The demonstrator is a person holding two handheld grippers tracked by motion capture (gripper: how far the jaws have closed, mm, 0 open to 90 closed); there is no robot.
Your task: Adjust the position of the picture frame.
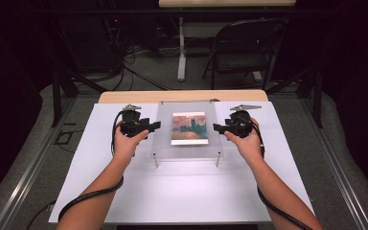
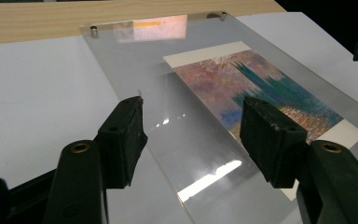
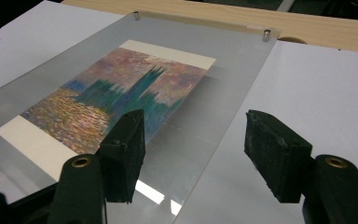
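Forearms come in from the bottom of the high view, one to each side of a white sheet (image 1: 182, 187) that covers the table (image 1: 182, 96), whose wooden edge shows along the far side.

At the left, the left hand (image 1: 126, 143) holds the left gripper (image 1: 154, 125), which points right toward the frame (image 1: 164, 139). Its jaws stand spread apart and hold nothing. In the left gripper view the left gripper (image 2: 192, 122) has one jaw over the white sheet just beside the frame's left edge and the other over the frame; whether either touches it I cannot tell.

In the middle lies the frame, a clear acrylic panel raised off the sheet on small metal posts at its corners. Under the panel sits a print (image 1: 189, 128), a painting in pink, teal and orange with a pale border. The frame (image 2: 191, 154) shines with reflected light in the left gripper view, and the print (image 2: 256, 88) shows through it.

At the right, the right hand (image 1: 248, 143) holds the right gripper (image 1: 216, 127), which points left toward the frame. Its jaws are also spread and empty. In the right gripper view the right gripper (image 3: 195, 135) has one jaw over the frame (image 3: 223, 84) near the print (image 3: 116, 95) and the other over the white sheet beside the frame's right edge.

Behind the table, on the floor, stand a table leg (image 1: 182, 50) and a dark folding chair (image 1: 242, 48).
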